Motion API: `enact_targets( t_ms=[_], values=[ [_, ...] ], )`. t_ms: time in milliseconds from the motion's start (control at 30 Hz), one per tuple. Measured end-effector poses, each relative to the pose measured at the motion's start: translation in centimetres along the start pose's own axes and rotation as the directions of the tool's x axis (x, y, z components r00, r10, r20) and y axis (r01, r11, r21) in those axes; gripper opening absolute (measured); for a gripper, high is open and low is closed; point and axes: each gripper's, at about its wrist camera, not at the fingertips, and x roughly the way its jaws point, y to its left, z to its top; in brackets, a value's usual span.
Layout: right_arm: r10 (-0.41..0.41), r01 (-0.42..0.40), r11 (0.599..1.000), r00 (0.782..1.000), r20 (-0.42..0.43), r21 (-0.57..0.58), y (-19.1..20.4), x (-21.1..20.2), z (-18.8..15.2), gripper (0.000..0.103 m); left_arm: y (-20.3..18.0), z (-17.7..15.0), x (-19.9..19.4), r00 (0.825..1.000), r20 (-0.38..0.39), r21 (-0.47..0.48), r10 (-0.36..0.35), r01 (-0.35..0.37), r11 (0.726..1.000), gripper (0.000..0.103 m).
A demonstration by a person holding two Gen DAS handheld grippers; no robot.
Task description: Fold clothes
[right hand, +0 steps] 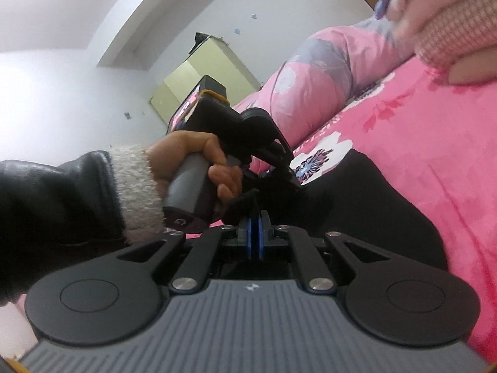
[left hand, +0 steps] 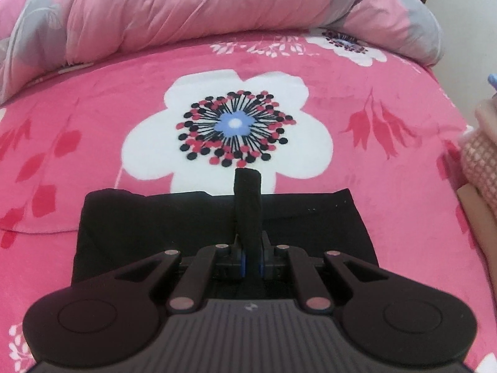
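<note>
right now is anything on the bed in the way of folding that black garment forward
Nothing visible. The left gripper is shut on a fold of the black garment, and the pink blanket ahead of it is bare up to the rolled duvet. A stack of clothes sits off to the right.

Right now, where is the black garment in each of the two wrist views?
Left wrist view: black garment lies low centre, behind the left gripper.
Right wrist view: it lies centre-right, ahead of the right gripper.
Shared landmark: the white flower print.
</note>
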Motion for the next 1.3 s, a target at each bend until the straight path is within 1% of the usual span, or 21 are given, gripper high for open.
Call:
enact_targets(
  t_ms=[267,300,333,367,400,433,500,600,700,733,833,867,967,1033,1100,1200,1267,1300],
  values=[
    [-0.026,0.023,0.992,0.999,0.02,0.128,-2.3,-1.0,0.5,0.003,-3.7,0.2,-0.1,0.998,-0.035,0.077,-0.054,0.056,0.995,0.009],
    [-0.031,0.028,0.99,0.999,0.019,0.141,-2.6,-1.2,0.5,0.003,-4.1,0.3,-0.1,0.997,-0.039,0.086,-0.06,0.063,0.994,0.012],
    [-0.037,0.034,0.987,0.999,0.018,0.154,-2.9,-1.3,0.4,0.003,-4.6,0.3,-0.1,0.997,-0.044,0.096,-0.067,0.071,0.993,0.025],
    [-0.047,0.044,0.985,0.999,0.015,0.168,-3.2,-1.3,0.3,0.003,-4.9,0.2,0.0,0.995,-0.044,0.095,-0.084,0.088,0.992,0.033],
    [-0.054,0.051,0.981,0.999,0.008,0.185,-3.6,-1.2,0.2,0.003,-5.2,0.1,0.1,0.993,-0.042,0.089,-0.108,0.111,0.99,0.048],
    [-0.06,0.059,0.978,0.998,0.001,0.202,-4.0,-1.2,0.1,0.003,-5.4,0.0,0.2,0.991,-0.039,0.083,-0.131,0.134,0.987,0.057],
    [-0.065,0.065,0.97,0.998,-0.006,0.233,-4.6,-1.1,0.1,0.003,-5.8,-0.2,0.1,0.984,-0.021,0.07,-0.175,0.176,0.982,0.061],
    [-0.07,0.071,0.961,0.997,-0.014,0.268,-5.4,-0.9,0.0,0.003,-5.7,-0.2,-1.5,0.972,0.042,0.039,-0.232,0.23,0.972,0.063],
    [-0.07,0.072,0.959,0.997,-0.014,0.274,-5.4,-1.1,-0.1,0.003,-5.0,-0.2,-4.3,0.959,0.115,0.039,-0.261,0.258,0.965,0.064],
    [-0.072,0.073,0.959,0.997,-0.015,0.275,-5.5,-1.1,-0.1,0.004,-4.6,-0.2,-5.4,0.955,0.136,0.044,-0.262,0.258,0.965,0.066],
    [-0.076,0.077,0.958,0.997,-0.016,0.277,-5.6,-1.0,-0.1,0.005,-2.4,-0.9,-9.5,0.953,0.192,0.061,-0.232,0.225,0.973,0.07],
    [-0.077,0.078,0.957,0.997,-0.016,0.278,-5.6,-0.9,-0.2,0.005,-1.3,-1.5,-10.8,0.956,0.201,0.07,-0.212,0.202,0.977,0.07],
    [-0.085,0.085,0.959,0.996,-0.013,0.272,-5.4,-1.0,-0.3,0.006,2.2,-3.6,-14.8,0.965,0.219,0.104,-0.142,0.121,0.987,0.07],
    [-0.084,0.084,0.958,0.996,-0.011,0.274,-5.5,-1.1,-0.4,0.006,4.6,-5.7,-16.9,0.97,0.233,0.141,-0.066,0.033,0.989,0.07],
    [-0.083,0.082,0.958,0.996,-0.008,0.274,-5.6,-1.1,-0.6,0.006,6.4,-8.1,-18.5,0.969,0.249,0.191,-0.001,-0.048,0.98,0.07],
    [-0.083,0.082,0.959,0.997,-0.006,0.271,-5.6,-1.2,-0.7,0.006,8.3,-12.7,-19.5,0.958,0.282,0.289,0.056,-0.14,0.947,0.073],
    [-0.085,0.085,0.96,0.996,-0.01,0.265,-5.6,-1.2,-0.7,0.006,8.9,-15.6,-18.8,0.957,0.281,0.342,0.067,-0.165,0.925,0.073],
    [-0.087,0.087,0.96,0.996,-0.014,0.265,-5.5,-1.2,-0.7,0.006,9.0,-16.9,-18.4,0.959,0.278,0.364,0.053,-0.156,0.918,0.073]
  ],
)
